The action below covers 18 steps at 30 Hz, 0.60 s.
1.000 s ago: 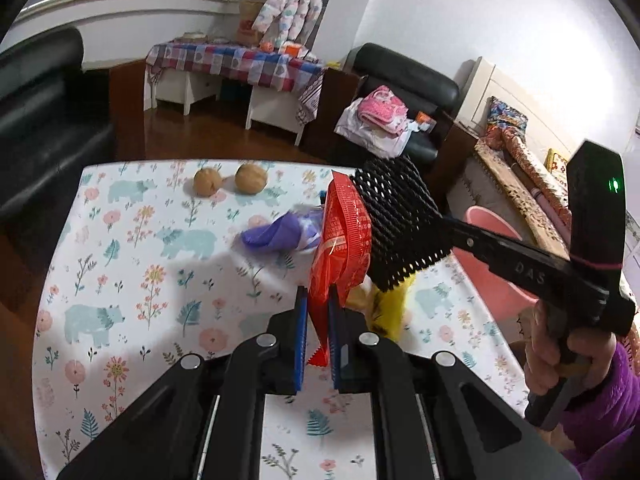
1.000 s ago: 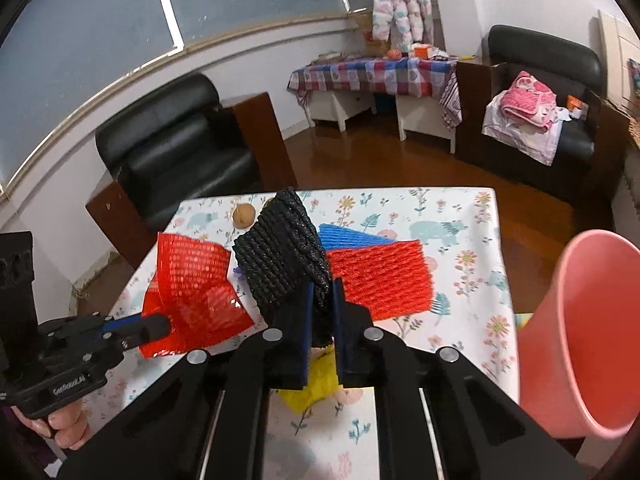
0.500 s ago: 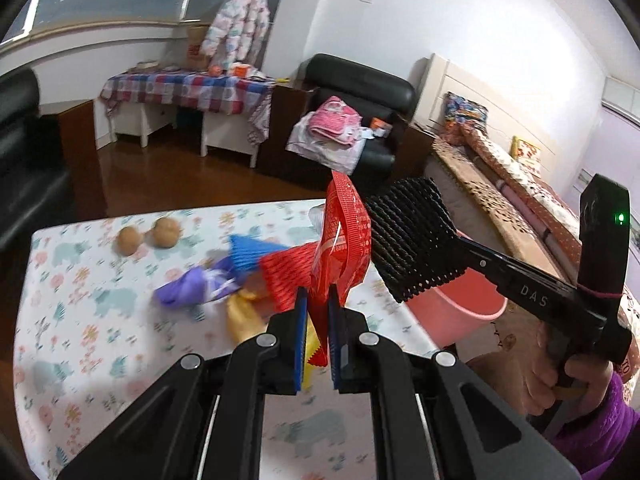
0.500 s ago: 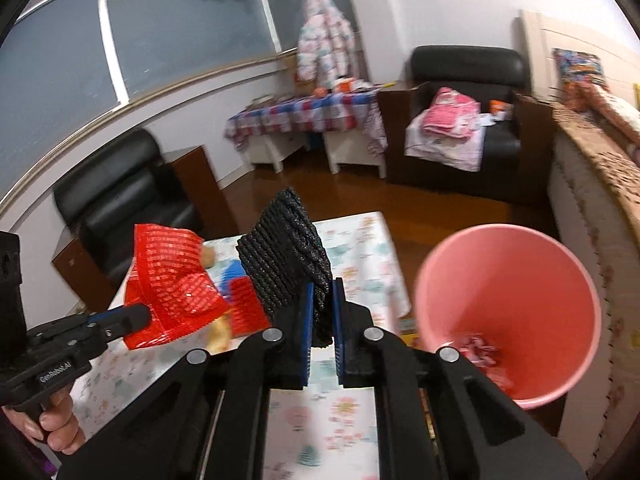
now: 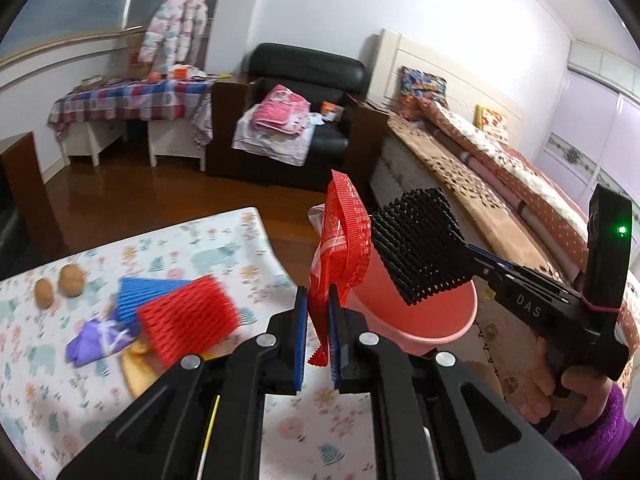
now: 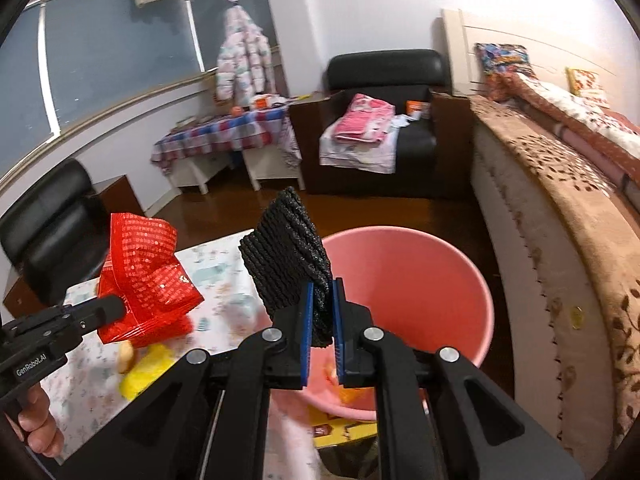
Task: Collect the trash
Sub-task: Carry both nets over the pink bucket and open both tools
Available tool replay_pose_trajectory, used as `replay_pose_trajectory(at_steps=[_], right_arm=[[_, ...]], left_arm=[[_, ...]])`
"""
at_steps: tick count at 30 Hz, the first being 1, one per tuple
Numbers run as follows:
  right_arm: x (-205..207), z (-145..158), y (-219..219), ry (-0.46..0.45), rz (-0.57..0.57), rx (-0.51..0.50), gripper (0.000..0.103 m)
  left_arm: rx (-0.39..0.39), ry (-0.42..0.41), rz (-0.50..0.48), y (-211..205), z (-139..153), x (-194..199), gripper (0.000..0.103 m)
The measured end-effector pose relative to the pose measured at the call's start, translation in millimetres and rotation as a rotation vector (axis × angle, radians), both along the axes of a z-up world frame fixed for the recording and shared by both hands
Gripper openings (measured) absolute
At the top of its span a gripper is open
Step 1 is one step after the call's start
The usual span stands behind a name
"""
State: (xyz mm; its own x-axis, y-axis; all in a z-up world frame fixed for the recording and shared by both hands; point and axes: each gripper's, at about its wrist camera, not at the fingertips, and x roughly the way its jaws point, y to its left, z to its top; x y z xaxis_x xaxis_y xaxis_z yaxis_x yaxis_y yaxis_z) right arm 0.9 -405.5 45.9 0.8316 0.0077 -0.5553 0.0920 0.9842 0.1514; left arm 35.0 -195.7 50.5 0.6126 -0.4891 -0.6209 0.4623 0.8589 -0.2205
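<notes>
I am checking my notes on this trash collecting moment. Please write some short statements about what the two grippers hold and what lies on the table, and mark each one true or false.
1. The left gripper is shut on a red wrapper. True.
2. The right gripper holds a blue foam net. False: its jaws are shut on a black foam net.
3. The pink bin stands on the table. False: it stands beside the table, below its top.
4. A red foam net lies on the table. True.
5. Two walnuts lie on the table. True.
</notes>
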Motion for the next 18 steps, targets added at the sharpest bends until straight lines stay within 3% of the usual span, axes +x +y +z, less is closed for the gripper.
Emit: replay_pose_trajectory(at_steps=[18], right_arm=[[2.1,-23.2,-36.2,0.04,-0.094,-0.023,0.01]], left_arm=[[0.049,0.047,-0.104,-84.4,-23.3,32.2,0.009]])
